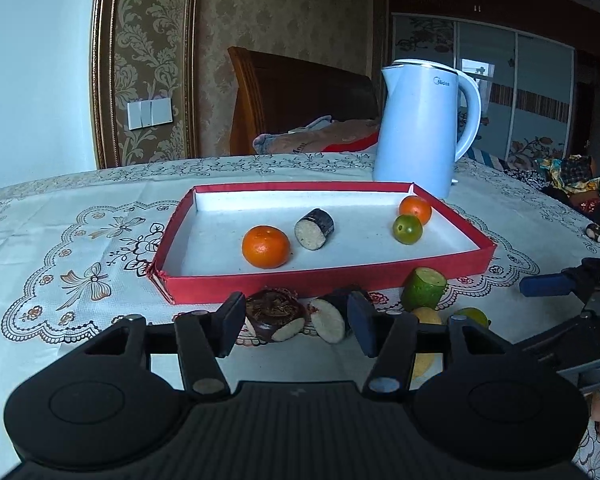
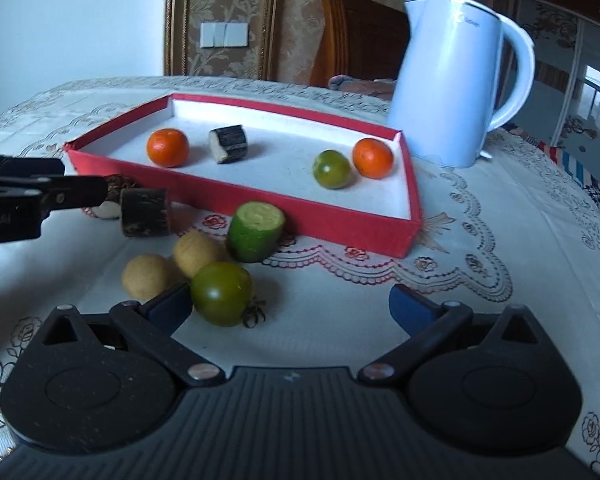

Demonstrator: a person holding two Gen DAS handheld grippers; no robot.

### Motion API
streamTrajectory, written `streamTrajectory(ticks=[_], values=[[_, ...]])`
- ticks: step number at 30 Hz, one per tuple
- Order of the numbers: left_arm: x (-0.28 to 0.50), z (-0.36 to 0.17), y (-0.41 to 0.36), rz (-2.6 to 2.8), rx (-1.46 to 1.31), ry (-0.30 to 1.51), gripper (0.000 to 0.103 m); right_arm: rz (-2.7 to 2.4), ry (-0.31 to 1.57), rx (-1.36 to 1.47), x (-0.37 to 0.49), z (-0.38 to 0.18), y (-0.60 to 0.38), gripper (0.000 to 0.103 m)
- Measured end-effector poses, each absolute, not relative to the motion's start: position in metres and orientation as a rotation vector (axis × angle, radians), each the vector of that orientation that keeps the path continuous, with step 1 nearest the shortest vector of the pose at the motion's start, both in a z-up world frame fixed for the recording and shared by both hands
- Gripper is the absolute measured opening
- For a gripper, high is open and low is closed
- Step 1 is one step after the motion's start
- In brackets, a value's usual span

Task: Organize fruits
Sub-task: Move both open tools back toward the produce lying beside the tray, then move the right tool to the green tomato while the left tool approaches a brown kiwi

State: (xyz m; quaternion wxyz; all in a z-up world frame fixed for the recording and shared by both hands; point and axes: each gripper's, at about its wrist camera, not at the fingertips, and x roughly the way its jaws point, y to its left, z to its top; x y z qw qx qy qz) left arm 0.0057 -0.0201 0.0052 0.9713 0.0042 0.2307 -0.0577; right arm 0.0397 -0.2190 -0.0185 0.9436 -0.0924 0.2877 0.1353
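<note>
From the left wrist, the left gripper has its fingers spread around two dark cut pieces on the bench, just before the red tray holding oranges.

From the right wrist, the right gripper stands wide open, a green tomato by its left finger.

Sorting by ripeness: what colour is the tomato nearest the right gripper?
Dark green tomato, clearest in the right wrist view.
</note>
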Motion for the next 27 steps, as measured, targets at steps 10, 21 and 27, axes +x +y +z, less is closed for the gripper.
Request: streamTrajectory(ticks=[10, 21, 27], values=[[0.005, -0.001, -0.044, -0.229, 0.091, 0.488, 0.055, 0.297, 0.592, -0.184, 0.043, -0.019, -0.237, 0.103], [0.007, -0.013, -0.076, -0.344, 0.237, 0.527, 0.057, 0.329, 0.642, -0.097, 0.05, -0.021, -0.255, 0.103], [0.011, -0.017, -0.079, -0.355, 0.249, 0.564, 0.056, 0.33, 0.648, -0.068, 0.051, -0.022, -0.26, 0.103]])
